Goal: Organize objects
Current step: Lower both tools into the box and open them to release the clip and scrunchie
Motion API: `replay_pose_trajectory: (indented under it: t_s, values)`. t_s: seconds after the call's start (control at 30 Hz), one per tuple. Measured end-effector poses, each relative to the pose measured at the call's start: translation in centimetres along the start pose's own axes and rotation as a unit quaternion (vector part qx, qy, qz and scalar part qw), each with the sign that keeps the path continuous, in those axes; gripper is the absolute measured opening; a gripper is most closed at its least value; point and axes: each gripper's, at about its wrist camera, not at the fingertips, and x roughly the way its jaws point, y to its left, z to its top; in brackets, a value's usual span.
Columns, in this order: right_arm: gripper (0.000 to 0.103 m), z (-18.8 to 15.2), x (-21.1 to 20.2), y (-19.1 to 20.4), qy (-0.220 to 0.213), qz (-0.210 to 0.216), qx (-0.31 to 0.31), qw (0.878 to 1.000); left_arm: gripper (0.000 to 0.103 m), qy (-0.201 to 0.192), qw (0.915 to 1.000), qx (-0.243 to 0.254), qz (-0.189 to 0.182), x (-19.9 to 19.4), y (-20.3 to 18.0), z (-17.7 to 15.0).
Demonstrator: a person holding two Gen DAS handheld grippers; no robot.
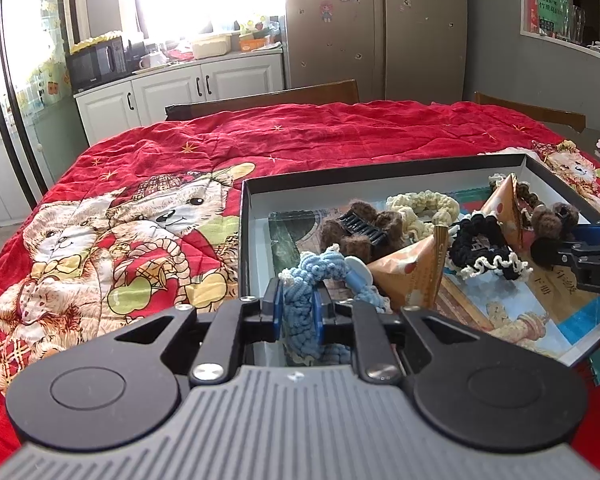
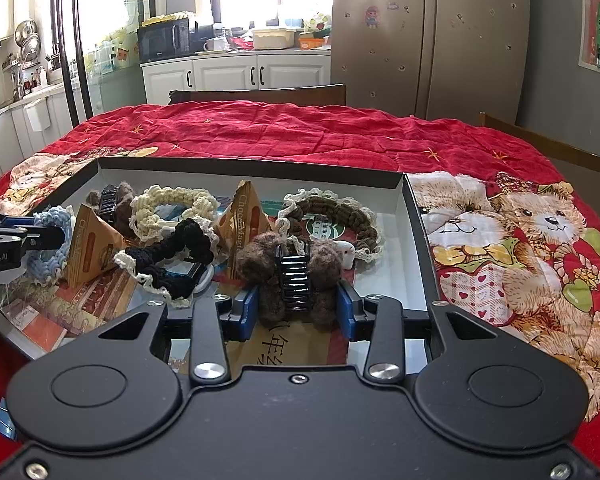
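Note:
A shallow black box (image 1: pixel 380 168) (image 2: pixel 252 166) lies on the red quilt and holds hair accessories. My left gripper (image 1: pixel 298 308) is over the box's near left corner, with a light blue knitted scrunchie (image 1: pixel 300 304) (image 2: pixel 54 240) filling the gap between its blue pads. My right gripper (image 2: pixel 298 308) is shut on a brown furry hair claw (image 2: pixel 292 268) (image 1: pixel 552 216) low over the box's right part. Loose in the box are a cream scrunchie (image 2: pixel 172 204), a black scrunchie with cream edging (image 2: pixel 172 256), a brown scrunchie (image 2: pixel 340 212) and a second furry claw (image 1: pixel 364 228).
Two orange triangular packets (image 2: pixel 92 248) (image 2: pixel 246 216) stand among the scrunchies on printed paper lining the box. The red bear-print quilt (image 1: pixel 140 240) covers the table around it. Wooden chair backs (image 2: pixel 260 94) rise beyond the far edge, with kitchen cabinets behind.

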Motion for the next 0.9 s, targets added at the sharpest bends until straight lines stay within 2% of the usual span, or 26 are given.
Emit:
replay_pose_trajectory:
  t_s: [0.13, 0.27, 0.4, 0.47, 0.9]
  values:
    - [0.039, 0.0, 0.0, 0.0, 0.000, 0.000, -0.001, 1.000, 0.030, -0.001, 1.0000, 0.000, 0.000, 0.0, 0.0, 0.0]
    - [0.041, -0.1, 0.0, 0.0, -0.001, 0.001, -0.006, 1.000, 0.040, -0.001, 1.0000, -0.001, -0.003, -0.1, 0.0, 0.1]
    - [0.042, -0.1, -0.1, 0.0, -0.002, 0.000, -0.006, 1.000, 0.045, -0.006, 1.0000, 0.003, -0.004, -0.3, -0.2, 0.1]
    - [0.043, -0.1, -0.1, 0.0, -0.003, 0.001, -0.004, 1.000, 0.054, -0.011, 0.9999, 0.005, 0.003, -0.5, -0.3, 0.1]
    - [0.048, 0.1, -0.8, -0.2, -0.007, 0.000, -0.001, 1.000, 0.061, -0.025, 0.9997, -0.001, -0.004, -1.8, -0.2, 0.6]
